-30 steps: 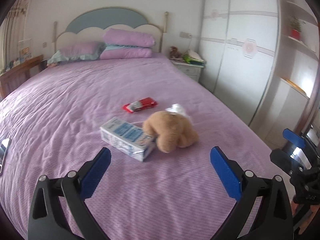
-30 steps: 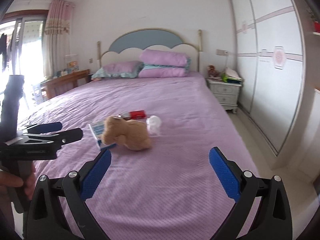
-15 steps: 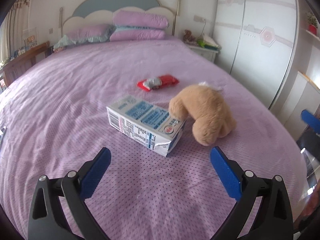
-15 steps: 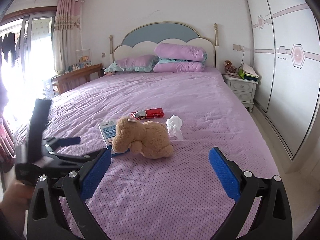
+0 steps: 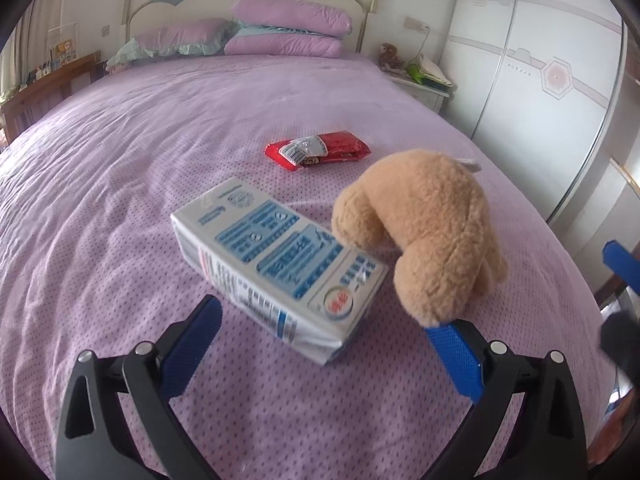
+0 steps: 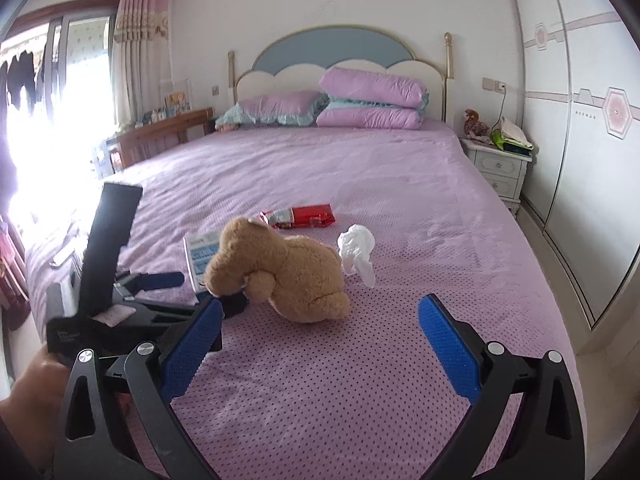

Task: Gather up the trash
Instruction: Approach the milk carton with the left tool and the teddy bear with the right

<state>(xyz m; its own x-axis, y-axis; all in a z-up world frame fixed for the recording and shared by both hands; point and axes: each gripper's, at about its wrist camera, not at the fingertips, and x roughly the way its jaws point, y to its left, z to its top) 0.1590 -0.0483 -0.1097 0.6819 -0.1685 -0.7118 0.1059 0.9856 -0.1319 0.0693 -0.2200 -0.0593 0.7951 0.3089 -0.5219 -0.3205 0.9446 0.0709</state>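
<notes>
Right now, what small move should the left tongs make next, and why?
Probably ease forward and close on the milk carton: the left tongs are open with its near end between the pads, though the right pad looks to brush the plush bear.

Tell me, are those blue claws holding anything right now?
No. The left gripper is open, its fingers on either side of the milk carton without closing on it. The right gripper is open and empty.

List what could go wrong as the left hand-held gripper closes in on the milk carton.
The plush bear leans against the milk carton, and one finger of the open left hand-held gripper sits right under it, so closing may pinch the toy too. The carton lies skewed across the gap and could twist or slide on the soft bedspread.
</notes>
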